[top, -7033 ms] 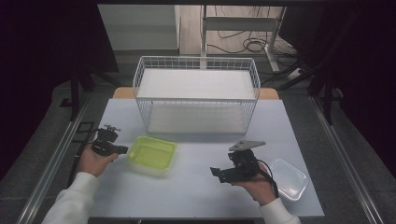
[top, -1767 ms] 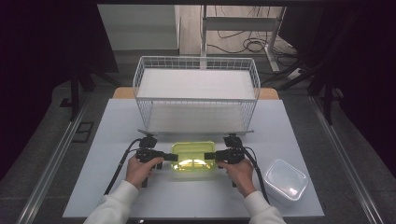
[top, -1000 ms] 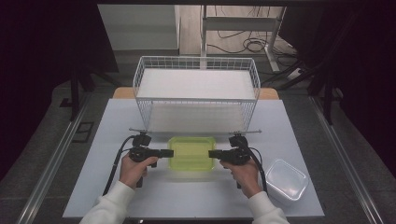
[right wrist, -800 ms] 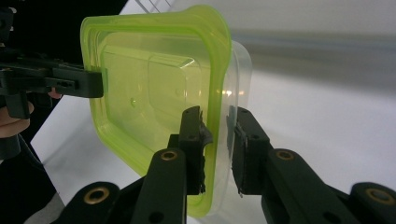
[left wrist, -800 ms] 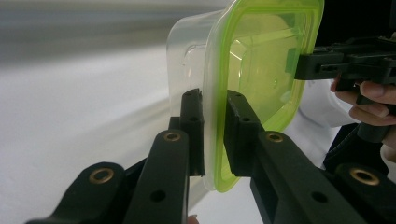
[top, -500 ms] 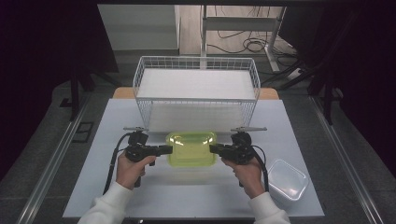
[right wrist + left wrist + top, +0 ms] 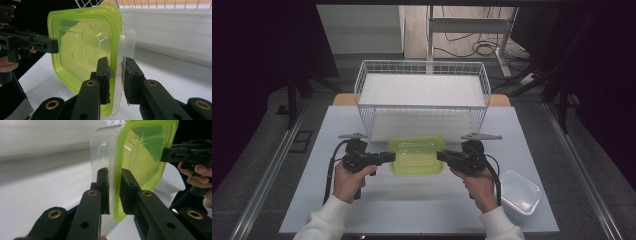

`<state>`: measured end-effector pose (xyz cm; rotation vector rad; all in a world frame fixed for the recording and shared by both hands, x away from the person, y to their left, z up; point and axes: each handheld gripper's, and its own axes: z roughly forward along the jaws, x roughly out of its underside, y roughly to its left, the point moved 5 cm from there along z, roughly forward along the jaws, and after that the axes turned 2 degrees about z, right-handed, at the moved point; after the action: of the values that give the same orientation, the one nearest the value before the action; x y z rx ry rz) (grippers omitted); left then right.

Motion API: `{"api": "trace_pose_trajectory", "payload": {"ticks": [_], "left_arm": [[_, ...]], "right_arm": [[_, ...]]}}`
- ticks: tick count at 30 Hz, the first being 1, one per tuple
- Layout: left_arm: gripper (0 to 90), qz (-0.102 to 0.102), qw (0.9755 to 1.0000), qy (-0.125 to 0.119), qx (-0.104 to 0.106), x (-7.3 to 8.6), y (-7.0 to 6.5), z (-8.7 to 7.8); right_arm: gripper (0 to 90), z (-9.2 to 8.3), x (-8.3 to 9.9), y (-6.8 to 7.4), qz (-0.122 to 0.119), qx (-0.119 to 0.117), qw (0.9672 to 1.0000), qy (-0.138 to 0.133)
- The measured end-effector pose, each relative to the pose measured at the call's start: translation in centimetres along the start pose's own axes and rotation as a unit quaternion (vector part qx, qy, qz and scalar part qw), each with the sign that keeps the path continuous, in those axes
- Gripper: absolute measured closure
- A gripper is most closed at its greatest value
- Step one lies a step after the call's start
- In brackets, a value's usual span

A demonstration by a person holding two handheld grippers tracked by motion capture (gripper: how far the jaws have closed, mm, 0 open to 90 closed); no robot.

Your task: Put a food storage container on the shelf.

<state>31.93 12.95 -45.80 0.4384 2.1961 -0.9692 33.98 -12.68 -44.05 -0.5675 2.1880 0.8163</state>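
A clear food container with a lime-green lid (image 7: 416,155) hangs level above the white table, just in front of the wire basket (image 7: 422,64). My left gripper (image 7: 391,156) is shut on its left rim and my right gripper (image 7: 439,156) is shut on its right rim. In the left gripper view the jaws (image 7: 114,173) pinch the lid edge and clear wall of the container (image 7: 140,152), with the right gripper (image 7: 172,153) on the far rim. In the right gripper view the jaws (image 7: 117,61) clamp the container (image 7: 82,45), and the left gripper (image 7: 47,46) holds the opposite side.
The white wire basket stands at the back of the table (image 7: 312,200), its front wall close behind the held container. A second clear container (image 7: 515,191) without a lid lies at the front right near the table edge. Cables trail from both grippers toward the person.
Both grippers have risen together with the green-lidded container between them. It has lifted off the table and shifted slightly toward the basket.
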Motion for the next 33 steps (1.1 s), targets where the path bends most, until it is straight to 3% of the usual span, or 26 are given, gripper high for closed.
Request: {"api": "trace_pose_trajectory", "payload": {"ticks": [19,33], "left_arm": [[79.4,0.019,0.9994,-0.026,0.011,-1.3,-1.0,-1.8],[79.4,0.032,0.9989,-0.031,0.016,-2.2,-1.4,-2.5]], "right_arm": [[76.4,-1.8,-1.5,2.0,-0.048,0.001,0.9983,-0.034],[76.4,-2.4,-2.1,2.5,-0.064,-0.001,0.9970,-0.043]]}}
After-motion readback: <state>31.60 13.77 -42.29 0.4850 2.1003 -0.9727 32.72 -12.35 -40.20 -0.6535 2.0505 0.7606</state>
